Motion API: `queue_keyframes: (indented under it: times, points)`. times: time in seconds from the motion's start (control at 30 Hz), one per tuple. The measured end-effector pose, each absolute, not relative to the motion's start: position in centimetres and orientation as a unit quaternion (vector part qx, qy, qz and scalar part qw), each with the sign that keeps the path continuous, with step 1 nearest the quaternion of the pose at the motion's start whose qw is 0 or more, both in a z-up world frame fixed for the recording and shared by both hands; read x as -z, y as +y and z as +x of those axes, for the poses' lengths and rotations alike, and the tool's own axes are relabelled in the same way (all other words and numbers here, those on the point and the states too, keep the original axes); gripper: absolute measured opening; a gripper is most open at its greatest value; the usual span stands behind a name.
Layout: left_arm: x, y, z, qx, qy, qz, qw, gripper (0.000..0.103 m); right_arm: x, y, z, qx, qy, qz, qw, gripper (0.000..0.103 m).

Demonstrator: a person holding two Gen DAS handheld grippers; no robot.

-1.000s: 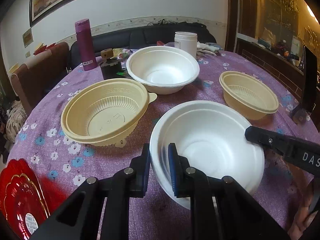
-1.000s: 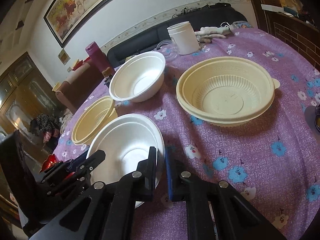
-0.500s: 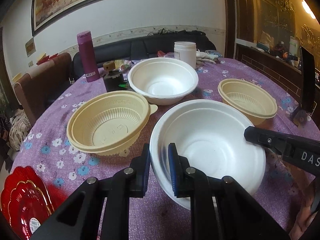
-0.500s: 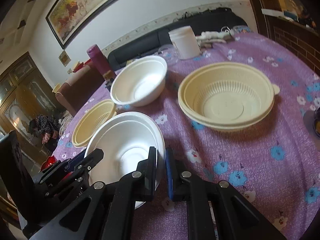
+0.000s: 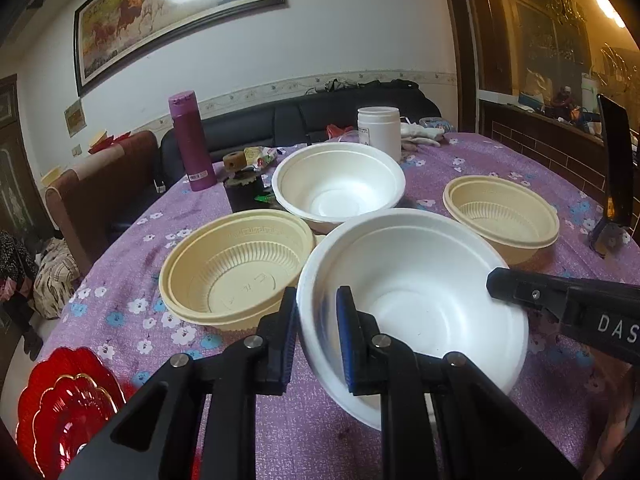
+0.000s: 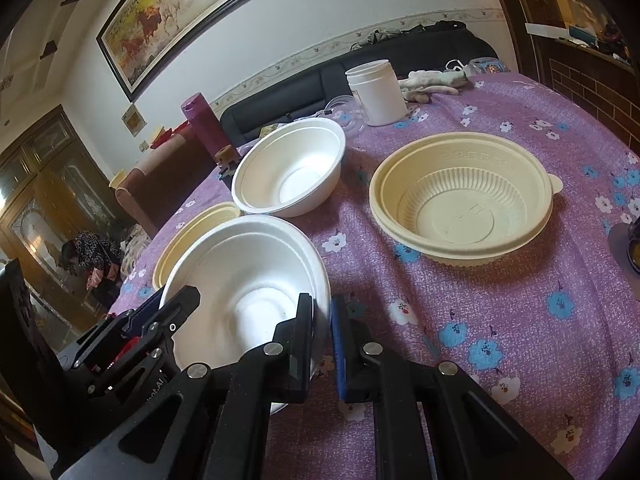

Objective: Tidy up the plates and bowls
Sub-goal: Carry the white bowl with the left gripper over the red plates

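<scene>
white bowl (image 5: 416, 280) rim pinched, left claw (image 5: 316, 340)

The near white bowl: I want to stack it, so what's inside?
The near white bowl looks empty; only one finger of each gripper reaches inside. The floor behind the left gripper's finger is hidden.

Pretty clearly someone's living/dining room at home. The round bench (image 5: 500, 168) wears a purple flowered tablecloth, and right behind it sits a black leather sofa (image 5: 304, 120) against the wall. Above the sofa hangs a big framed horse painting (image 5: 176, 20). Left of the bench there's a brown chair (image 5: 100, 184), plus a carved wooden cabinet (image 6: 52, 184) further left.
</scene>
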State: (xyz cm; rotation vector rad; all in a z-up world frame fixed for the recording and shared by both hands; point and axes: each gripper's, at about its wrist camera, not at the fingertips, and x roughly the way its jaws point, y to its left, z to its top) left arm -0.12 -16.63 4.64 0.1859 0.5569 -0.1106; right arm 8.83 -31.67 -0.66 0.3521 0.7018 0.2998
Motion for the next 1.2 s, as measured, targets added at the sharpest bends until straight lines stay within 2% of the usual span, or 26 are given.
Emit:
queue_keyframes:
  times: [0.77, 0.93, 1.2]
  points:
    - [-5.4, -16.5, -1.1, 0.042, 0.258, 0.093, 0.961, 0.017, 0.2, -31.6, 8.2, -0.163, 0.331, 0.181, 0.912, 0.011]
    - [-6.5, -16.4, -3.5, 0.038, 0.257, 0.110, 0.959, 0.023, -0.1, -31.6, 7.4, -0.170, 0.337, 0.204, 0.903, 0.011]
    - [-7.5, -12.9, -7.1, 0.023, 0.259, 0.099, 0.960, 0.023, -2.0, -29.3, 3.8, -0.207, 0.332, 0.204, 0.897, 0.011]
